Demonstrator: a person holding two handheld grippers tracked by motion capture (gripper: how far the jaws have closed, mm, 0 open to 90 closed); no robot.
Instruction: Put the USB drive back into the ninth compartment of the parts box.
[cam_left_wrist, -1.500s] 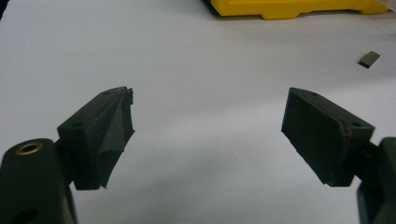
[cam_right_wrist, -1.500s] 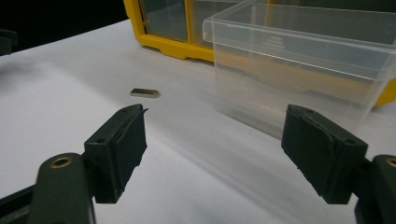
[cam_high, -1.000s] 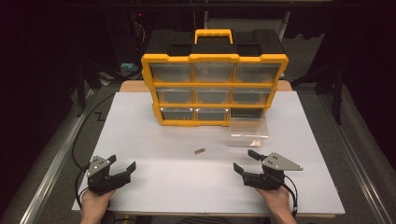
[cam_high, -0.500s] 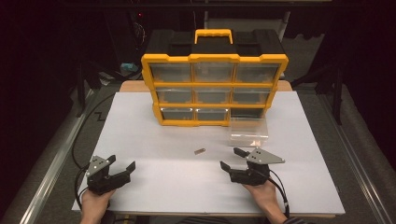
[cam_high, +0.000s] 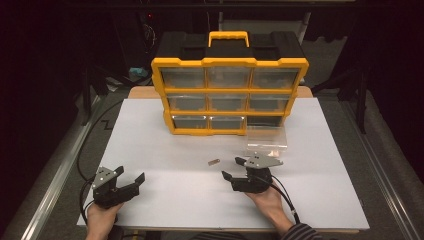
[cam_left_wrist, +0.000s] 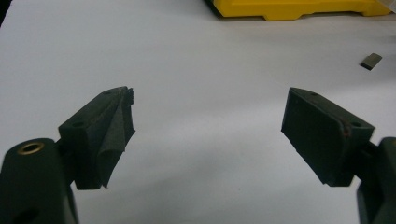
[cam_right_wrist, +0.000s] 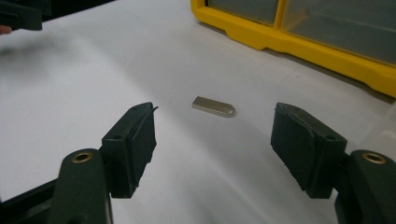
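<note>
my right fingers (cam_right_wrist: 212, 140) stand apart with nothing between the pads, and they have just been closing in a little. they sit low over the white bench (cam_high: 165, 165), and in the right gripper view the small metal tab (cam_right_wrist: 213, 106) lies flat just ahead of them, roughly in line with the gap, not touched. from above, the right fingers (cam_high: 233, 169) point toward that tab (cam_high: 214, 162), which rests on bare bench just beyond and a bit left of their tips. my right hand (cam_high: 267, 200) holds the tool from behind, a striped sleeve at the bottom edge.

my left fingers (cam_left_wrist: 208, 126) are wide open and empty over plain white bench; in the left gripper view the tab (cam_left_wrist: 371, 61) shows far off to the upper right. from above, the left fingers (cam_high: 131, 175) sit near the front left of the bench, well apart from the tab, my left hand (cam_high: 102, 217) behind them.

farther out, right of the tab, a clear plastic drawer (cam_high: 266, 141) stands on the bench, pulled out of its slot. behind it is the yellow and black drawer cabinet (cam_high: 230, 92), three rows of clear drawers, its lower right slot open and dark, a yellow handle on top.
</note>
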